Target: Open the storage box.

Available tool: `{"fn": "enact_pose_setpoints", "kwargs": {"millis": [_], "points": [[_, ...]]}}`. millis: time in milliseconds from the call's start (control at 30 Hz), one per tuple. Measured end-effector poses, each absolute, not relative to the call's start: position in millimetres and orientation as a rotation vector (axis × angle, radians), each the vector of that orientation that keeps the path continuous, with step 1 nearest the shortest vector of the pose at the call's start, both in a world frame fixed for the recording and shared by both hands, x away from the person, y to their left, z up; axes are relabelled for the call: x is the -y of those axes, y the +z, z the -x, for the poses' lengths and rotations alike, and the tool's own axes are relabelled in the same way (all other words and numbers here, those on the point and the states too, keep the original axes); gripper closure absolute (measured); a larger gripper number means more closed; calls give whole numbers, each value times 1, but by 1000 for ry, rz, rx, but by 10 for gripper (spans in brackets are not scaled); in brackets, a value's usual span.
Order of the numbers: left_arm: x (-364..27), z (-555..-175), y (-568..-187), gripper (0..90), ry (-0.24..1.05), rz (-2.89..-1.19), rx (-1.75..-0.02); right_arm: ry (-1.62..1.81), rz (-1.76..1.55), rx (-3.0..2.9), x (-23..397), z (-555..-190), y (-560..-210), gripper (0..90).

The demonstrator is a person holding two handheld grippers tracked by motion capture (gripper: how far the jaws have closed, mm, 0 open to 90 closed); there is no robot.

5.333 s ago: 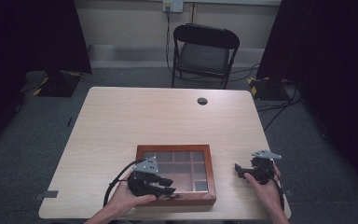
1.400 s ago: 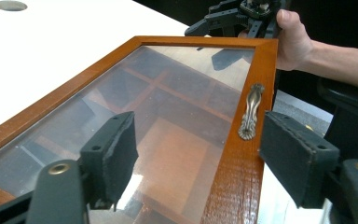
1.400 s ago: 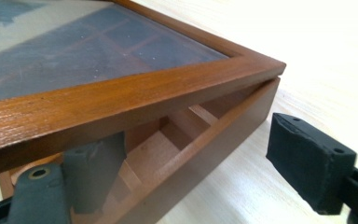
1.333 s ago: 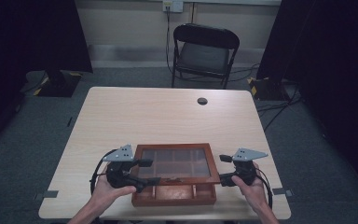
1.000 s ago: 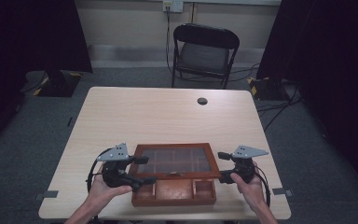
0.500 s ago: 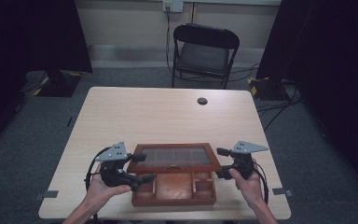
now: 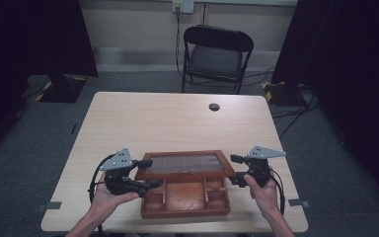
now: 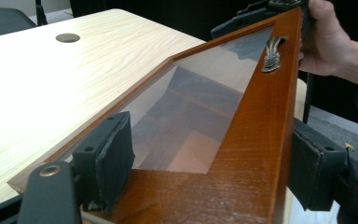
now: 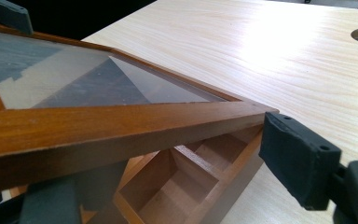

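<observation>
Table's lower centre: lid (image 7: 186,164) runs left-right between my left gripper (image 7: 145,174) and right gripper (image 7: 235,170), both clamping its corners, jaws just tightened.

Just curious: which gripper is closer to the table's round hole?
Right. The right gripper, at the lid's right end, sits nearly straight before the hole; the left gripper, at the lid's left end, lies farther sideways.

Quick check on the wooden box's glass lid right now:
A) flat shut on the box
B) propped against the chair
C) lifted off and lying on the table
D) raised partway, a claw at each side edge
D: the glass lid is tilted up over the box's compartments, with the left claw and right claw at its side edges.
</observation>
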State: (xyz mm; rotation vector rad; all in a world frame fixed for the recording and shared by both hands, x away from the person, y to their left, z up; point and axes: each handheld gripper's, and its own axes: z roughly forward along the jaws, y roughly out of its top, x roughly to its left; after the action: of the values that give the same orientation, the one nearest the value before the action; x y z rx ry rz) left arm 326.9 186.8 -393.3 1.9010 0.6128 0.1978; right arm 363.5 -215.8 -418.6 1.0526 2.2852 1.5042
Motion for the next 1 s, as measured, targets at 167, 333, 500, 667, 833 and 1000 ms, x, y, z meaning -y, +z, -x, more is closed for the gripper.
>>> {"fn": "enact_pose_setpoints", "kwargs": {"millis": [167, 333, 500, 667, 833, 1000], "points": [[-190, -328, -395, 259, 222, -1888, -623, 1519, -1043, -2298, 215, -364, -416, 293], [-194, -333, -395, 281, 245, -1884, -659, 1545, -1032, -2296, 215, -366, -414, 327], [-202, -339, -397, 263, 220, -1833, -718, 1580, -1012, -2285, 213, -368, -410, 335], [-208, -345, -397, 291, 237, -1821, -766, 1594, -1022, -2275, 212, -373, -408, 329], [-213, -351, -401, 308, 233, -1816, -778, 1604, -1026, -2269, 212, -374, -408, 323], [-213, -355, -400, 365, 269, -1818, -776, 1606, -1038, -2256, 212, -379, -406, 284]]}}
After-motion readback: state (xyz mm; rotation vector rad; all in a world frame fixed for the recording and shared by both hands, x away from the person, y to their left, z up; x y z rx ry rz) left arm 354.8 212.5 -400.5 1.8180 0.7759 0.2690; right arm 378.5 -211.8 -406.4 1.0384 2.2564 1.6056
